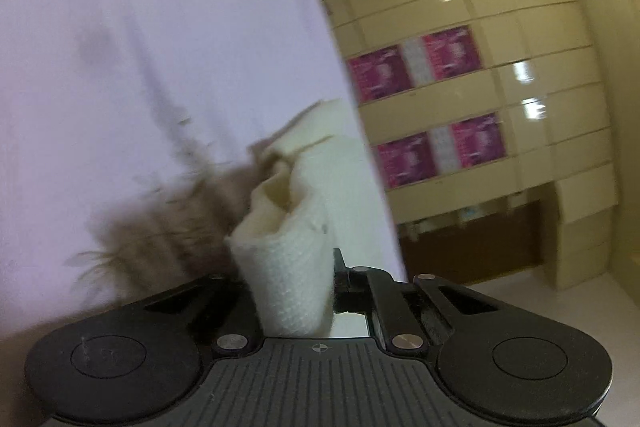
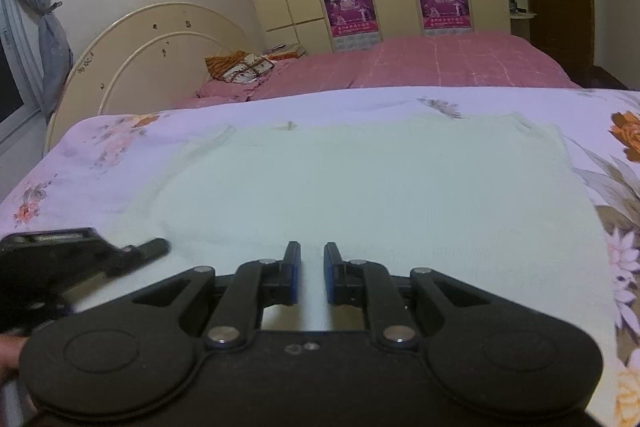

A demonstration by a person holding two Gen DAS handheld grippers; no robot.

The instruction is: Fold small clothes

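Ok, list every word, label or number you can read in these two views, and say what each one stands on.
Nothing reads clearly.
Posters on the wardrobe doors: printed lines under the pictures, too small and blurred to read.
Left gripper, right wrist view: pale lettering on its black body, too blurred to read.
White cloth and flowered sheet: no text.
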